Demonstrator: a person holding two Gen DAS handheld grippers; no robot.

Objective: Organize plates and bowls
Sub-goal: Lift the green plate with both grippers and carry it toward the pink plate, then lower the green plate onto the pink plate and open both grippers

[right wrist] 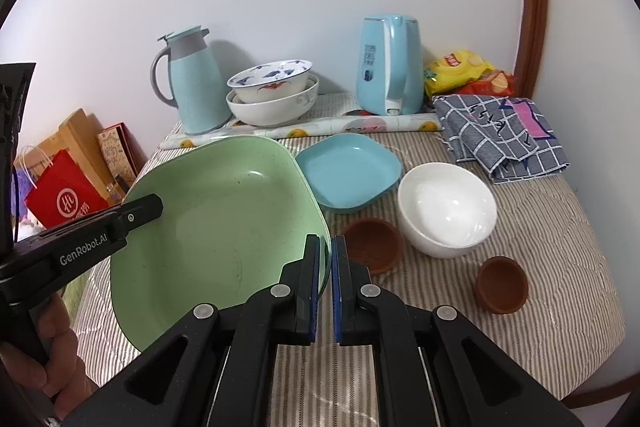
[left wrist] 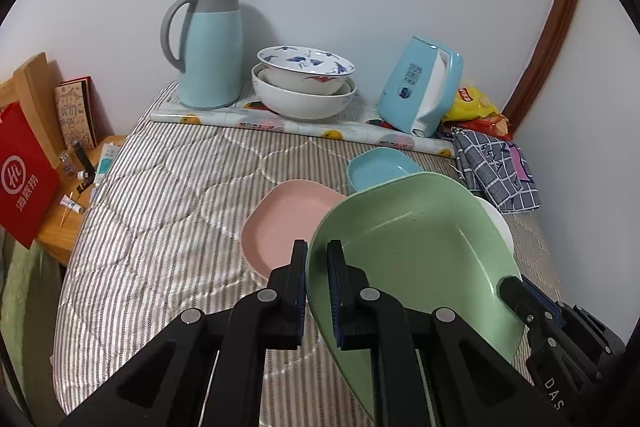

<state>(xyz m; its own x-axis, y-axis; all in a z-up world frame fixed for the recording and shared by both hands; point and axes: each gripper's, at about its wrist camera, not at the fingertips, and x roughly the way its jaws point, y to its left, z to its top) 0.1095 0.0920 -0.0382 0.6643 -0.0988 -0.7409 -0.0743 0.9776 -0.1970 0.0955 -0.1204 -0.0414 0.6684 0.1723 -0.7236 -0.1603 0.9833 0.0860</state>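
A large pale-green rounded-square plastic plate (right wrist: 224, 223) is tilted above the striped bed, pinched at opposite rims. A pink plate (left wrist: 280, 227) and a light-blue plate (right wrist: 348, 173) lie flat nearby; a plain white bowl (right wrist: 448, 211) sits upright beside two small brown bowls (right wrist: 374, 245).

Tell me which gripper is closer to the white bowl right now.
Right. The right gripper clamps the green plate's rim on the side facing the white bowl, just past a brown cup. The left gripper holds the plate's opposite edge, farther away.
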